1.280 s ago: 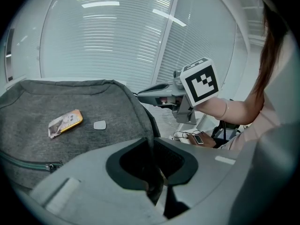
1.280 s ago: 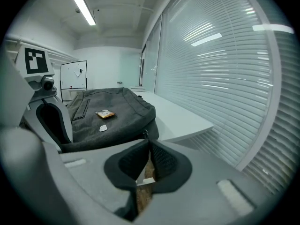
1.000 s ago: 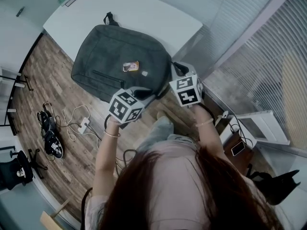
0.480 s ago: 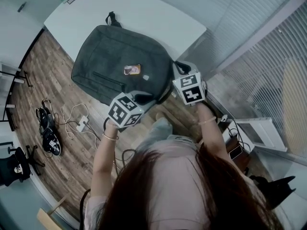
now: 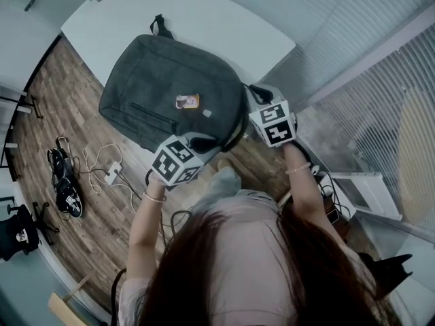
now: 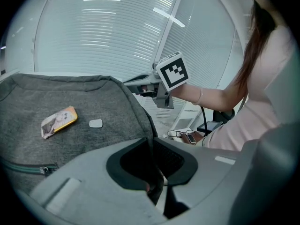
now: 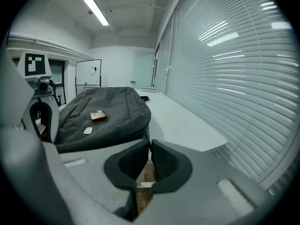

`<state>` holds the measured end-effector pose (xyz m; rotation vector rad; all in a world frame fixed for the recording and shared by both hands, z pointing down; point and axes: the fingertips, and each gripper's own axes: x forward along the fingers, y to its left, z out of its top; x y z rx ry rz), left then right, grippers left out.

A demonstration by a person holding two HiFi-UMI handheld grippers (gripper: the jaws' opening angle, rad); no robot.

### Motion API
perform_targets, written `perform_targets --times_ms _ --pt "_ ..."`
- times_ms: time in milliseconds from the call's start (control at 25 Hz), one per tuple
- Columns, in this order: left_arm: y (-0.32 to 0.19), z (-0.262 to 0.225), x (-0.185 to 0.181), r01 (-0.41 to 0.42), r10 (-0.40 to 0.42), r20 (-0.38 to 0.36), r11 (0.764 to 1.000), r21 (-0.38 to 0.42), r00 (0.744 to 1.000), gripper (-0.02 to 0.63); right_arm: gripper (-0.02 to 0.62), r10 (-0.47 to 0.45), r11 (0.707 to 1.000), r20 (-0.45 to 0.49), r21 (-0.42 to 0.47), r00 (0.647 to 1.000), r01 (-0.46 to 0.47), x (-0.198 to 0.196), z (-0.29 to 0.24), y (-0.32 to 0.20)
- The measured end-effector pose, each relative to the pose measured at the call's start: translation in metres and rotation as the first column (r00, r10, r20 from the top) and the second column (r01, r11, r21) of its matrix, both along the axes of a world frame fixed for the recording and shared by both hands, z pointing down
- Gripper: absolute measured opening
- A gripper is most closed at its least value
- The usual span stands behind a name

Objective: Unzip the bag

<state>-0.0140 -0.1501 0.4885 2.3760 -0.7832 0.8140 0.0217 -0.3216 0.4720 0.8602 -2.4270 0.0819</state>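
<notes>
Holding the bag's (image 5: pixel 170 80) limp near edge clamped in the left gripper (image 6: pixel 152 165); pinching, seemingly, the zip pull (image 7: pixel 146 134) at its near right corner with the right gripper (image 7: pixel 149 146). Lies flat on the white table (image 5: pixel 224 19) beyond; soft cloth, so keep taut.

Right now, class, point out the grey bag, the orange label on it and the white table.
grey bag (image 5: pixel 160 73), head view, middle of its front panel.
orange label (image 5: pixel 186 101), head view, centre of the label.
white table (image 5: pixel 217 22), head view, bare top beyond the bag.
</notes>
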Motion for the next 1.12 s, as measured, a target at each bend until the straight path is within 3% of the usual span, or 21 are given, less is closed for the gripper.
perform_targets --times_ms 720,1120 --pt "-0.001 -0.001 0.0 -0.013 0.013 -0.014 1.0 -0.017 1.0 0.052 0.017 -0.115 0.992 -0.03 0.043 0.993 0.117 -0.021 -0.001 -0.037" --pt "-0.001 -0.002 0.0 -0.018 0.018 -0.017 1.0 -0.011 1.0 0.052 0.017 -0.194 0.98 0.007 0.044 0.981 0.193 -0.035 -0.005 -0.049"
